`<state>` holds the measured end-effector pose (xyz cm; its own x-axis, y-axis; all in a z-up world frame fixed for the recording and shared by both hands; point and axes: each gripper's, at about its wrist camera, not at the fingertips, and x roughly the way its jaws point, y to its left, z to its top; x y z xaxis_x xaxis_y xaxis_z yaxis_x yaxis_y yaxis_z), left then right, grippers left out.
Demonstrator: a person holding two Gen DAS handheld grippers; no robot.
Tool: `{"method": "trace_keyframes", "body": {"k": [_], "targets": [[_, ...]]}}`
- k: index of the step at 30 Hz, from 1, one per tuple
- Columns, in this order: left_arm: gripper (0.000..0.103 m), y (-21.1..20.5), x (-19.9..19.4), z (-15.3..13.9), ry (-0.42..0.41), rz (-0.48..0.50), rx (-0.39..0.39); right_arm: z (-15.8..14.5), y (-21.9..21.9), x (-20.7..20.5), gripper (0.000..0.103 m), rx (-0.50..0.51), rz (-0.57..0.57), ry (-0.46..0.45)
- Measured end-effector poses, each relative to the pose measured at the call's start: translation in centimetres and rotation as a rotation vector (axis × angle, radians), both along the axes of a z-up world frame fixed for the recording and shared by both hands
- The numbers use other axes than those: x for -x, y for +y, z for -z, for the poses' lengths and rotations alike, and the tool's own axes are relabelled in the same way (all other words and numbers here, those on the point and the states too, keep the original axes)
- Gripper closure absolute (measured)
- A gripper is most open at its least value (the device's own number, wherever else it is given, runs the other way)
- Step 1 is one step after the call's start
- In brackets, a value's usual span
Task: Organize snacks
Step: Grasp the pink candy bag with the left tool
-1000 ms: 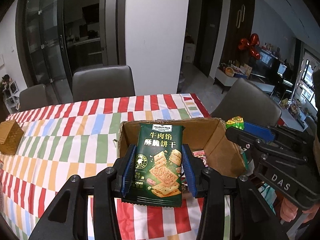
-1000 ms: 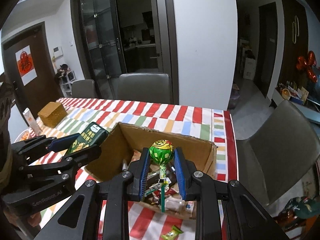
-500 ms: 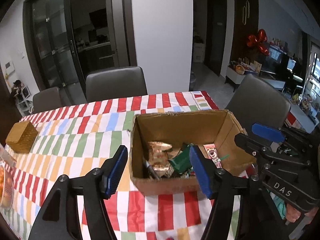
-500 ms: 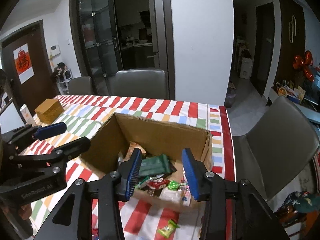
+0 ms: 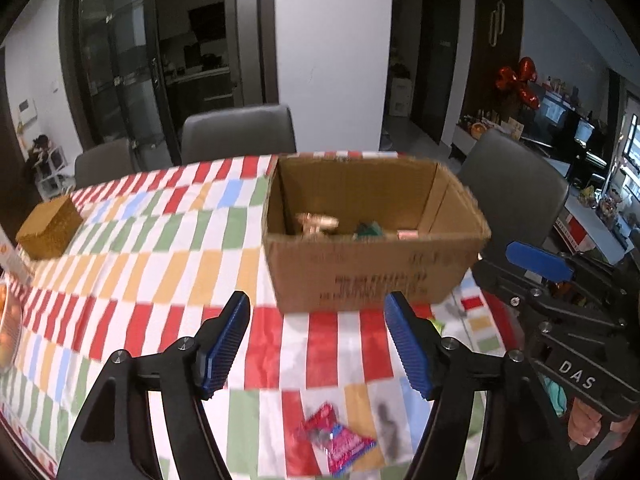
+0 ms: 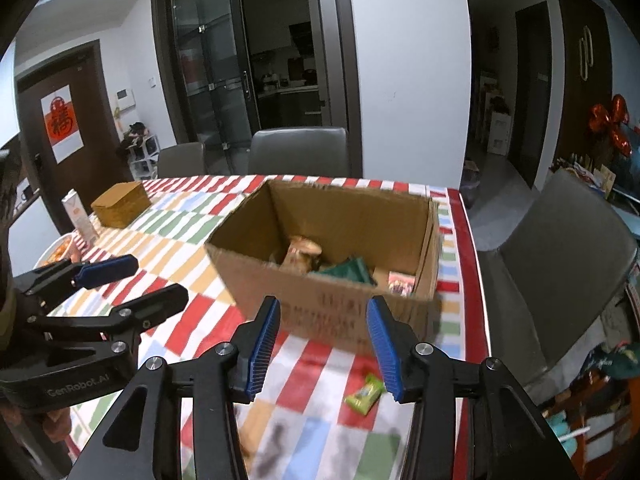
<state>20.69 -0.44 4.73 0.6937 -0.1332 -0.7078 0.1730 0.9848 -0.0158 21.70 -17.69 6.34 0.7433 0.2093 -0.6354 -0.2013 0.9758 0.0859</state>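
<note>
Hovering over the striped table [image 5: 168, 240], the left claw [image 5: 316, 344] and the right claw [image 6: 322, 346] both had their jaws opening with nothing between them. The cardboard box [image 5: 372, 272] stood just beyond them, its near wall hiding most of the snacks inside — only a tan packet [image 6: 302, 254] and a green packet [image 6: 350, 272] peeked out, blurred. A red wrapper [image 5: 334, 442] and a small green candy [image 6: 364, 394] lay loose on the table, the print on each unreadable.
</note>
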Motion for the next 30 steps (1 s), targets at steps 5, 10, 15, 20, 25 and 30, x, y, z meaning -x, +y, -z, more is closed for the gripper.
{"method": "trace_keyframes", "body": {"k": [5,10,15,20,25,30], "targets": [[0.033,0.3,1.9,2.9,0.082,-0.005,0.02,1.5,0.3,2.3,0.053,0.009,0.005,0.022],[0.033,0.3,2.7,6.3,0.168,-0.025,0.026,3.6,0.6,3.6,0.053,0.01,0.006,0.062],[0.033,0.4,3.5,9.2,0.237,-0.052,0.03,6.0,0.7,4.3,0.053,0.018,0.014,0.114],[0.033,0.0,3.9,11.9,0.303,-0.063,0.033,8.0,0.4,4.5,0.053,0.018,0.027,0.16],[0.033,-0.6,3.4,13.6,0.332,-0.081,0.024,9.8,-0.2,4.4,0.053,0.009,0.051,0.21],[0.033,-0.8,2.9,14.8,0.334,-0.101,-0.002,11.2,-0.6,4.2,0.053,0.007,0.077,0.252]]}}
